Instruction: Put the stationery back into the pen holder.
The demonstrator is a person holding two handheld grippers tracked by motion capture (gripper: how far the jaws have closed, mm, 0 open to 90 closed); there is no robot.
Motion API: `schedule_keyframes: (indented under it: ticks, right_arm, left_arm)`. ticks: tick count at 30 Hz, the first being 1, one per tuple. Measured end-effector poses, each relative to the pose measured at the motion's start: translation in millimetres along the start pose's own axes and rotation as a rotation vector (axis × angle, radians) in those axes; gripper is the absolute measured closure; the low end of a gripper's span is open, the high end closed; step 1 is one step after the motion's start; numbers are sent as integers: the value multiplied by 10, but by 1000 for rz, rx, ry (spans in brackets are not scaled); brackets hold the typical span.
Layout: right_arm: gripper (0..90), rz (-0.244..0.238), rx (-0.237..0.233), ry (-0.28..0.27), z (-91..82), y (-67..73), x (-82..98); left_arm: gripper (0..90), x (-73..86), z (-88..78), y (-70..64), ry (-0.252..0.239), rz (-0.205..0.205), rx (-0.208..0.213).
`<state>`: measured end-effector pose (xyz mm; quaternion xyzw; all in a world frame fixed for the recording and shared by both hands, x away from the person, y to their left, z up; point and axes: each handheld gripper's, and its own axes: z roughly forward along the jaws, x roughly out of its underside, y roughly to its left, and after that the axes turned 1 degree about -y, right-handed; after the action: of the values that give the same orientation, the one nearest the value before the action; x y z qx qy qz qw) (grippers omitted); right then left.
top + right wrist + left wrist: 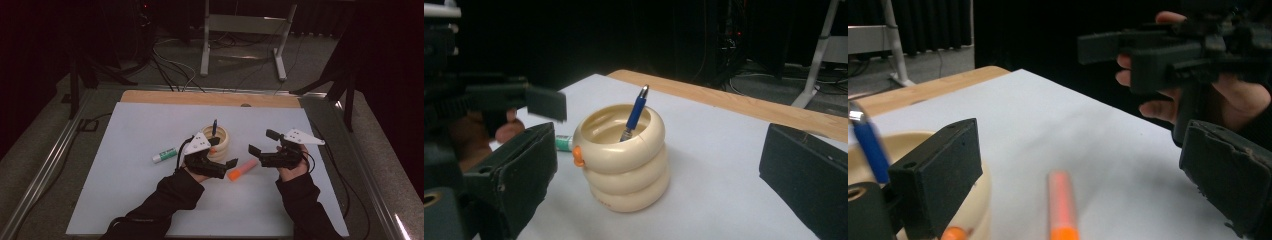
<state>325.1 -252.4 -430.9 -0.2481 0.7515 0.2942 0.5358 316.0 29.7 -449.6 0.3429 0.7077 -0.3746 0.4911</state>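
Your left gripper (227,165) is released, jaws spread wide with nothing pinched. The orange marker (242,169) lies flat on the counter (140,130) directly ahead of it, between the jaw lines, long axis running away from the gripper toward your right gripper (257,145). That one is also released and holds nothing. The left is nearer. The cream pen holder (221,142) stands just beside the left gripper.

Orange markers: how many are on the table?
2: one orange marker lies flat between the grippers; another orange tip peeks beside the cream holder. More may be hidden.
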Motion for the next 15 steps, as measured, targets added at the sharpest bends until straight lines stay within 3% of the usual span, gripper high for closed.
schedule_keyframes:
  ticks: [6, 14, 15]
  right_arm:
    - [18, 2, 2, 0, -10, -9, -5]
    - [17, 1, 1, -5, -20, -14, -12]
    - [18, 3, 2, -4, -20, -16, -12]
  left_arm:
    - [42, 145, 91, -68, 15, 0, 17]
    - [47, 330, 212, -87, 72, -17, 21]
    - [47, 361, 231, -97, 88, -3, 12]
